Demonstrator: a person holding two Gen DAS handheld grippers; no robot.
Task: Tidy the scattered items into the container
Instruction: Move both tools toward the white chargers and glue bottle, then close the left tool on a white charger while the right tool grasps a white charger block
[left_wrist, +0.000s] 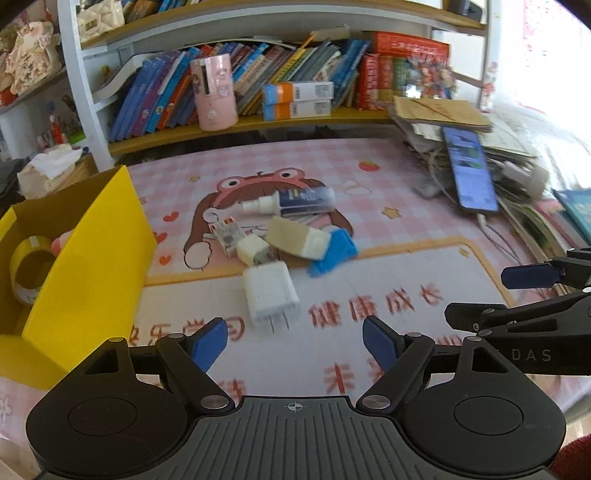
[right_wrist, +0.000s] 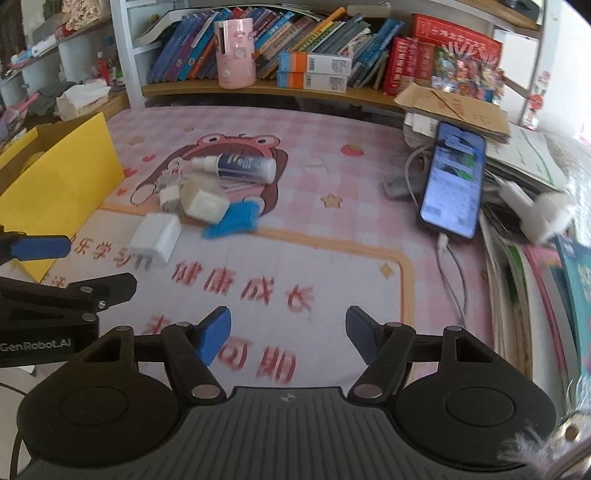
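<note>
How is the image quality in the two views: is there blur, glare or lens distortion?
Left wrist view: the shelf bows from fisheye distortion, the mat's red lettering is smeared by motion blur, and the top right corner is washed out. Right wrist view: the books at the right edge are streaked, and the phone screen glows brightly.

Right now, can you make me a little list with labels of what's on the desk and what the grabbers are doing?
container: yellow box, at the mat's left edge
already inside: roll of yellow tape
scattered pile: white plug charger, spray bottle, blue cloth
far right: phone, screen lit, cable attached
left gripper: open, empty
right gripper: open, empty
</note>
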